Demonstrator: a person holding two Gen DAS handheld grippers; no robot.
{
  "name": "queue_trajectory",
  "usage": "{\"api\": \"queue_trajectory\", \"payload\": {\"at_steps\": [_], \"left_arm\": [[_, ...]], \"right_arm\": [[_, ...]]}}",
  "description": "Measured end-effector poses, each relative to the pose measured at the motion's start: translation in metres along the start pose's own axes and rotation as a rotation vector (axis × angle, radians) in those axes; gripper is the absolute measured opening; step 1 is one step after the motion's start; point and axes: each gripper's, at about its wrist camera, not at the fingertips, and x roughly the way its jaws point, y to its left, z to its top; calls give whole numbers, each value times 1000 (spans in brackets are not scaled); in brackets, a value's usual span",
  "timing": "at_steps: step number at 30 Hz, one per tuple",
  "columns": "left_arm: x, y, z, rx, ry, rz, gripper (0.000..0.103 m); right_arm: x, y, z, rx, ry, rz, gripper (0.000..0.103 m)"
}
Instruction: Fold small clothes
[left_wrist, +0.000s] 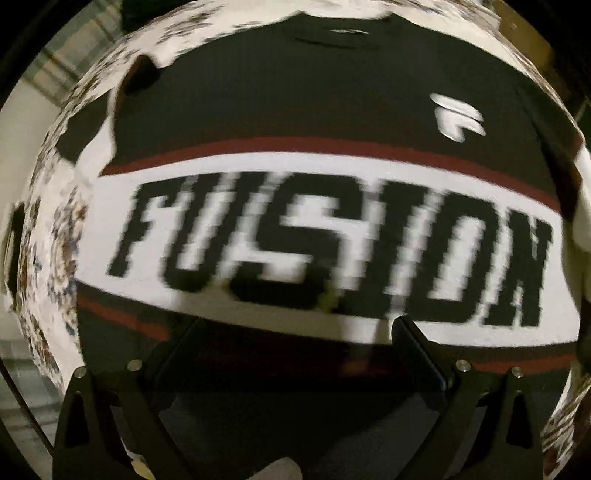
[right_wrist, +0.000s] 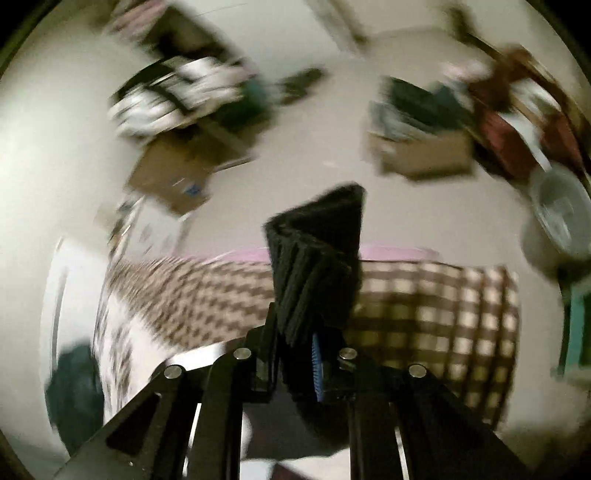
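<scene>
A black shirt (left_wrist: 280, 110) with a white band reading FUSION and thin red stripes lies flat on a floral white cloth (left_wrist: 55, 258), filling the left wrist view. My left gripper (left_wrist: 295, 332) hovers close over its lower part, jaws spread wide and empty. My right gripper (right_wrist: 308, 328) is shut on a bunched fold of black fabric (right_wrist: 317, 258), which sticks up between the fingers. The view is blurred.
In the right wrist view a brown checked cloth (right_wrist: 424, 306) lies below, with cardboard boxes (right_wrist: 184, 173) and piles of clothes (right_wrist: 177, 96) on the pale floor beyond. A white bucket (right_wrist: 561, 214) stands at right.
</scene>
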Motion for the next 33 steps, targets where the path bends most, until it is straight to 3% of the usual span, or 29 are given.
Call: {"api": "queue_trajectory", "payload": {"at_steps": [4, 8, 11, 15, 18, 20, 23, 25, 27, 28, 31, 33], "left_arm": [[3, 60, 8, -83, 9, 2, 103], [4, 139, 17, -190, 2, 15, 103], [8, 197, 16, -253, -13, 39, 103], [11, 266, 9, -332, -18, 87, 103], [17, 315, -1, -382, -6, 121, 103], [19, 328, -9, -402, 4, 133, 103], [27, 352, -15, -432, 18, 136, 103], [32, 363, -16, -444, 24, 131, 103], [35, 368, -16, -452, 30, 119, 103], [38, 372, -14, -459, 28, 111, 103], [39, 382, -4, -487, 12, 88, 103], [42, 395, 9, -517, -8, 83, 103]], "right_arm": [[3, 116, -28, -223, 60, 122, 15], [18, 225, -106, -408, 162, 223, 15], [41, 298, -196, -567, 257, 278, 15], [65, 358, -342, -765, 381, 305, 14], [83, 379, -448, -931, 439, 284, 14], [95, 376, -501, -999, 459, 252, 14], [105, 370, -567, -1065, 466, 194, 14], [110, 366, -594, -1080, 478, 160, 15], [120, 361, -611, -1086, 518, 126, 22], [124, 358, -613, -1053, 589, 135, 32], [119, 349, -592, -880, 781, 319, 63], [109, 339, -566, -758, 826, 390, 68]]}}
